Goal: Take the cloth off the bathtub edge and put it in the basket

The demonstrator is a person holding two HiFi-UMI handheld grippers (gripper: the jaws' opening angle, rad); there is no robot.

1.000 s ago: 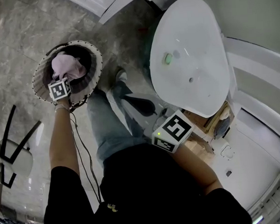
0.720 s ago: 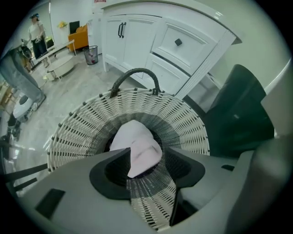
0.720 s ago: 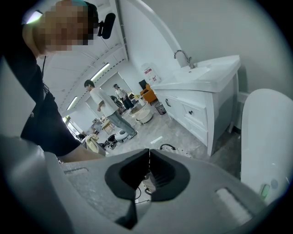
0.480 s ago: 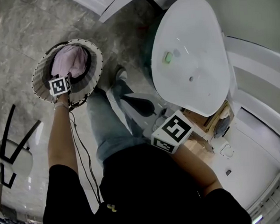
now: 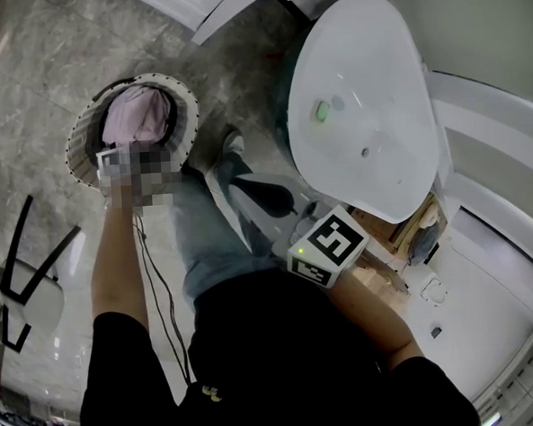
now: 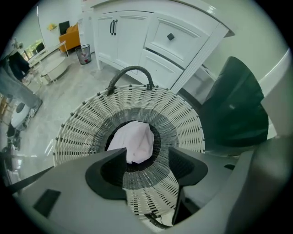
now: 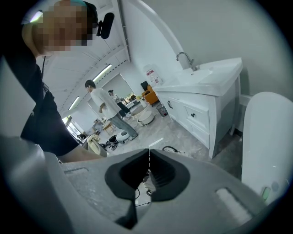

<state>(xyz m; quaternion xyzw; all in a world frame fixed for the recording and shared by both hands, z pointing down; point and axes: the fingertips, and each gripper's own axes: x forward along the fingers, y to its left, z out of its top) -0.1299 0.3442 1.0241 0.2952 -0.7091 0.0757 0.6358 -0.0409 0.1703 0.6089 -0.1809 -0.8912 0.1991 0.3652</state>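
Observation:
The pink cloth lies bunched in the bottom of the round woven basket on the floor at upper left. In the left gripper view the cloth rests deep in the basket, beyond the jaws. My left gripper hovers over the near rim, its jaws opening with nothing between them; in the head view a mosaic patch covers most of it. My right gripper is shut and empty, held by the person's waist, its marker cube showing. The white bathtub stands at upper right.
A white vanity cabinet stands behind the basket, and a sink counter is next to the tub. A small green item lies in the tub. A black chair frame and a cable are at the left. People stand far off.
The left gripper let go of the cloth, which dropped and settled in the basket. Its jaws spread and it drew back slightly towards the near rim. The right gripper stayed put.

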